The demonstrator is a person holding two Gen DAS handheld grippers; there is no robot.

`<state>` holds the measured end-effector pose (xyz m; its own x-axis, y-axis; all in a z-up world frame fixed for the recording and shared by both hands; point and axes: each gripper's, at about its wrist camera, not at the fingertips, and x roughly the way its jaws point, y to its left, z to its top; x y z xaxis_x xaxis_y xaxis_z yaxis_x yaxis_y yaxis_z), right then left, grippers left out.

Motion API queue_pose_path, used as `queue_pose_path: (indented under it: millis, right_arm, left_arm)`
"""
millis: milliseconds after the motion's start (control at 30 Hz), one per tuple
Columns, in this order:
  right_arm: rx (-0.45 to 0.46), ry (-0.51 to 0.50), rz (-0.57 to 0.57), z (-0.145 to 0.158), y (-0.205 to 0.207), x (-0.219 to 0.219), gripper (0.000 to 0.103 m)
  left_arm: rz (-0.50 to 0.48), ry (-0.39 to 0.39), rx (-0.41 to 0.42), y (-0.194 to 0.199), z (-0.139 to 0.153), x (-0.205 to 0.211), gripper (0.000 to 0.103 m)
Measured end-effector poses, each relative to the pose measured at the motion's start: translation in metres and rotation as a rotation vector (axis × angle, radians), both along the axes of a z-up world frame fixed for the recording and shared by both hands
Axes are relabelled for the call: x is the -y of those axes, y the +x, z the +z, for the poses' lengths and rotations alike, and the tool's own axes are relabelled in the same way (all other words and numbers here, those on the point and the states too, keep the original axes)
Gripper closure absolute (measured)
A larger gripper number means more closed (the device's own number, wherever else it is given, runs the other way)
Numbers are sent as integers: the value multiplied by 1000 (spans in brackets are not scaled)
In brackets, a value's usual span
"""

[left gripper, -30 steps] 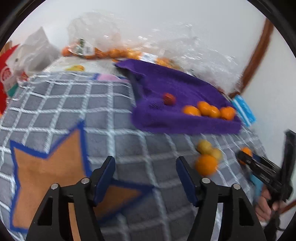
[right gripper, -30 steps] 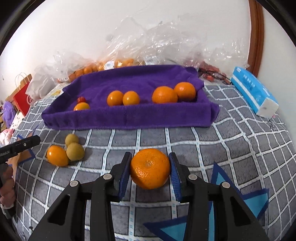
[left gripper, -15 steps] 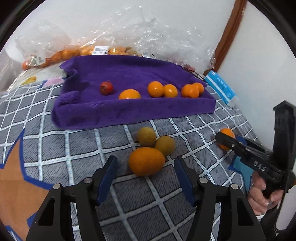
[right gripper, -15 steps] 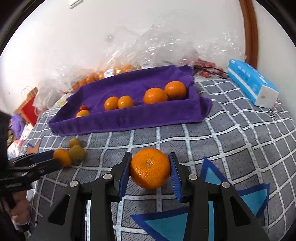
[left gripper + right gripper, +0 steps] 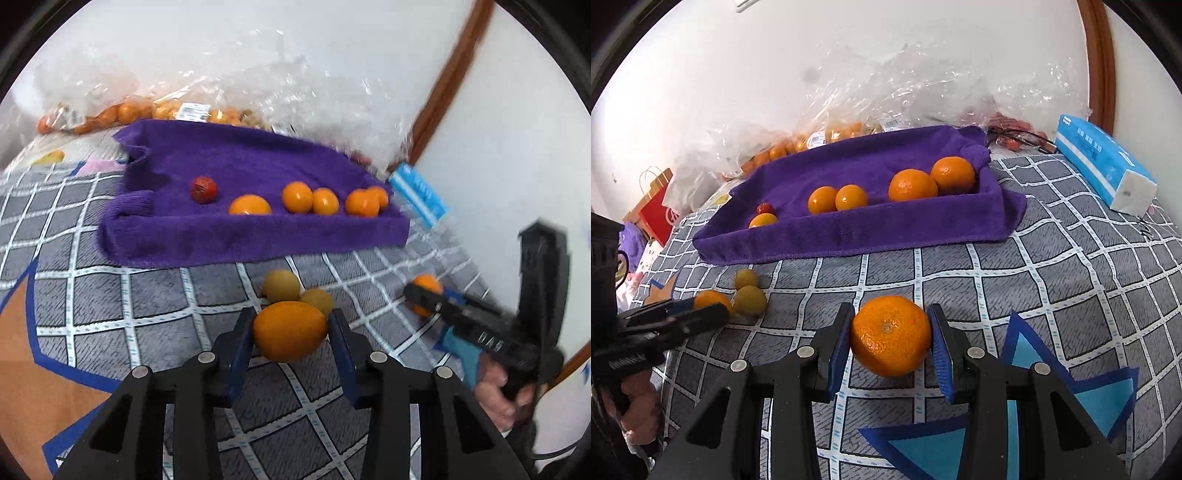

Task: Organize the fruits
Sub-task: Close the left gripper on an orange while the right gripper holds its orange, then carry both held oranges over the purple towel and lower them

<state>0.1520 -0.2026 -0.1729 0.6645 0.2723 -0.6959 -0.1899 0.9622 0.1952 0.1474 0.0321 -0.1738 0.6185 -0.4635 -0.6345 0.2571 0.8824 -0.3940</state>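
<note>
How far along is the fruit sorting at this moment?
Done: five orange fruits and a small red fruit sit in the purple towel tray. In hand: the right hand-held gripper grips a mandarin; the left hand-held gripper brackets an oval orange fruit. Left: two yellow-green fruits on the checked cover.

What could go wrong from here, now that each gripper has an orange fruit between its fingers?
1. The left gripper closes on the smooth oval orange fruit, and two small yellow-green fruits sit right behind it; lifting may knock them and make them roll.
2. The right gripper holds the round dimpled mandarin by its sides only, so it could slip out on the way to the purple towel-lined tray.
</note>
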Motion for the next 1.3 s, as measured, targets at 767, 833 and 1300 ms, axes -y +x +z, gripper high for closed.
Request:
queue_pose_path:
  millis: [767, 833, 1300]
  right_arm:
    - [35, 6, -2, 5, -6, 1, 63]
    - [38, 8, -5, 6, -7, 1, 63]
    - [27, -32, -50, 7, -5, 0, 63]
  left_arm:
    - [55, -31, 88, -12, 12, -9, 65]
    - [66, -34, 90, -12, 12, -11, 65]
    - [155, -3, 115, -20, 21, -27, 65]
